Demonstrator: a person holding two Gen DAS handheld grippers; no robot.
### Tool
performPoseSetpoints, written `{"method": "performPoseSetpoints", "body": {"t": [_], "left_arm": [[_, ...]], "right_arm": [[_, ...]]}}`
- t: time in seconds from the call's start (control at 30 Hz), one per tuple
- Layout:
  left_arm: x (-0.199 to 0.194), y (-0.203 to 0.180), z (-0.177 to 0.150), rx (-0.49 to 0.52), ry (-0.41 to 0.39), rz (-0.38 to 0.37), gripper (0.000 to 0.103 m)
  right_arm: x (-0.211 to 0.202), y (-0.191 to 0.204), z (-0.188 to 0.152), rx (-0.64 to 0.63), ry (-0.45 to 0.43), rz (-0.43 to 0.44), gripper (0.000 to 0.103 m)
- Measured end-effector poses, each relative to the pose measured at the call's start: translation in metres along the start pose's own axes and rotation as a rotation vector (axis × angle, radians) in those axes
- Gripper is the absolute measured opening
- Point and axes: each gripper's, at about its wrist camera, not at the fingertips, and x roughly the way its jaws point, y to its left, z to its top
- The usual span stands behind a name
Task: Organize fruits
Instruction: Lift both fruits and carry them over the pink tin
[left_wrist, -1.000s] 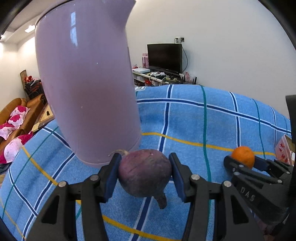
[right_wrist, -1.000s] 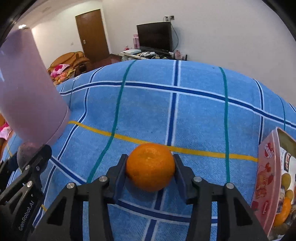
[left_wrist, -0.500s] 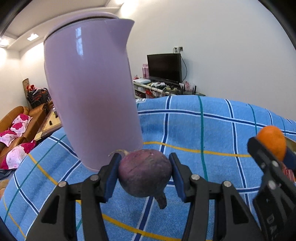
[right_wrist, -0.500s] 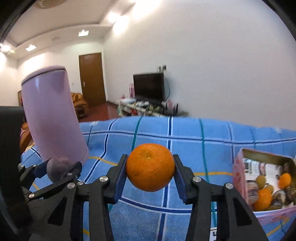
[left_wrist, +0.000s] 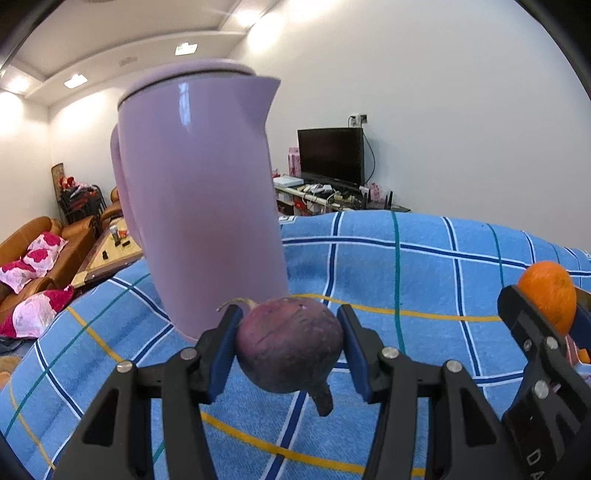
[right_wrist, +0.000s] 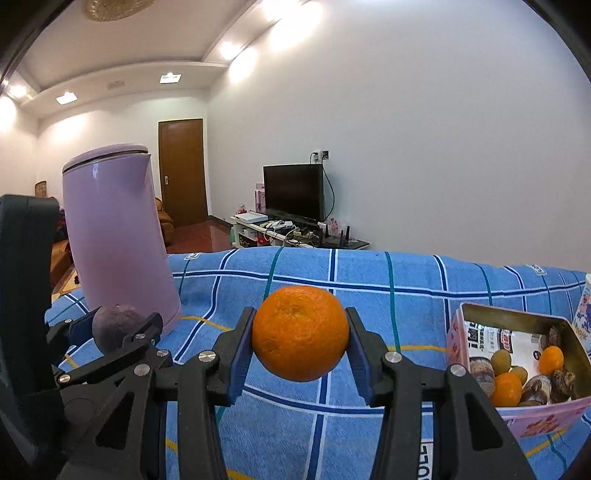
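Note:
My left gripper (left_wrist: 290, 347) is shut on a dark purple round fruit (left_wrist: 290, 345) with a short stem, held above the blue plaid cloth (left_wrist: 406, 273). That same purple fruit (right_wrist: 116, 326) shows at the left of the right wrist view. My right gripper (right_wrist: 300, 338) is shut on an orange (right_wrist: 300, 338), lifted off the cloth; the orange (left_wrist: 548, 295) also appears at the right edge of the left wrist view. A pink box (right_wrist: 458, 343) at the right holds several oranges, green fruits and dark fruits.
A tall lilac kettle (left_wrist: 199, 206) stands on the cloth just behind the left gripper. It is also at the left in the right wrist view (right_wrist: 114, 236). Beyond the table are a TV stand (right_wrist: 295, 232), a door and a sofa (left_wrist: 44, 240).
Both grippers rose and tilted up with their fruits. The right one lifted the orange off the cloth, and the pink box with fruits came fully into view.

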Motion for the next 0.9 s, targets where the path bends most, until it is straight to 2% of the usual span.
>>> {"method": "performPoseSetpoints", "body": {"t": [0.43,0.9], "left_arm": [[-0.012,0.005,-0.005,-0.028,-0.038,-0.019,0.055],[-0.021,0.007,-0.009,-0.041,-0.042,-0.036,0.055]], "right_arm": [[-0.01,-0.006,-0.003,0.018,0.004,0.011,0.049],[-0.017,-0.007,-0.005,0.018,0.016,0.023,0.049]]}}
